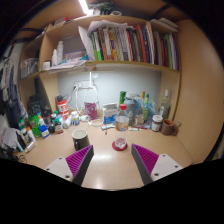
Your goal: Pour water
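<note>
Along the desk's (110,170) left edge stands a crowd of small bottles (38,125), some with green caps, too tightly packed to tell apart. Just inboard of them, near the middle of the desk, stands a dark mug (80,139), upright, a little beyond the left finger; it looks like the likeliest vessel for the task, though whether it is the source or the receiver cannot be told. To its right, between and just beyond the fingertips, lies a small red round thing (120,144), perhaps a lid. Further back along the desk's rear edge stand a pink-tinted container (91,108), a glass jar (122,122) and several clear bottles (146,106), with a bookshelf (125,45) above them.

The gripper (113,160) hovers over the bare front of the desk with its fingers spread wide and nothing between them; the purple pads (146,157) face each other across the gap.

The task seems to be at the approach: nothing is grasped yet. The next move calls for advancing to a water vessel, squaring the fingers to either side of it and closing without knocking its close neighbours.
</note>
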